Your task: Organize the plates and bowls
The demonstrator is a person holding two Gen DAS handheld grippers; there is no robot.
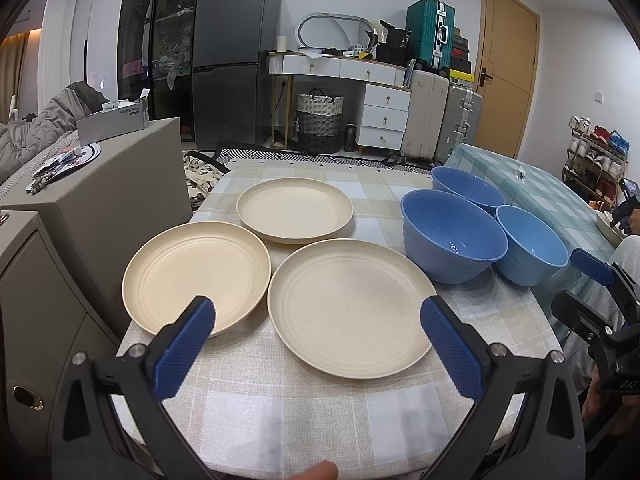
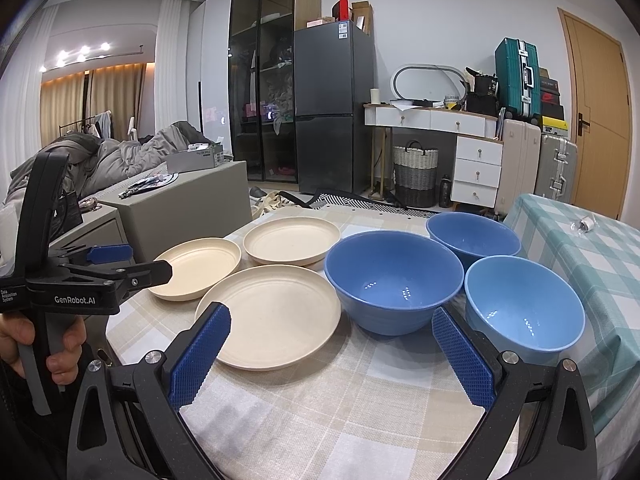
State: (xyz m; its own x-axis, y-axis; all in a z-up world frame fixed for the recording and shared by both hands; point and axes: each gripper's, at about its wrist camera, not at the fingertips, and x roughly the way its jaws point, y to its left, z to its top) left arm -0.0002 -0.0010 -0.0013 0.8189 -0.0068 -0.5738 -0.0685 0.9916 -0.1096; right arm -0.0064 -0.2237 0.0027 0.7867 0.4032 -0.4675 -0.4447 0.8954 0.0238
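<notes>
Three cream plates lie apart on the checked tablecloth (image 1: 320,400): a near plate (image 1: 352,308) (image 2: 272,316), a left plate (image 1: 196,276) (image 2: 200,268) and a far plate (image 1: 295,210) (image 2: 292,244). To their right stand three blue bowls: a large one (image 1: 454,236) (image 2: 394,280), a far one (image 1: 468,190) (image 2: 474,236) and a lighter one (image 1: 532,244) (image 2: 524,312). My left gripper (image 1: 316,312) (image 2: 140,262) hovers open over the near edges of the left and near plates. My right gripper (image 2: 331,316) (image 1: 576,288) is open too, above the cloth before the large bowl, holding nothing.
A grey cabinet (image 1: 100,200) stands against the table's left side. A second table with a teal checked cloth (image 2: 580,248) adjoins on the right. A hand (image 2: 64,344) holds the left gripper's handle. Bare cloth lies near the front edge.
</notes>
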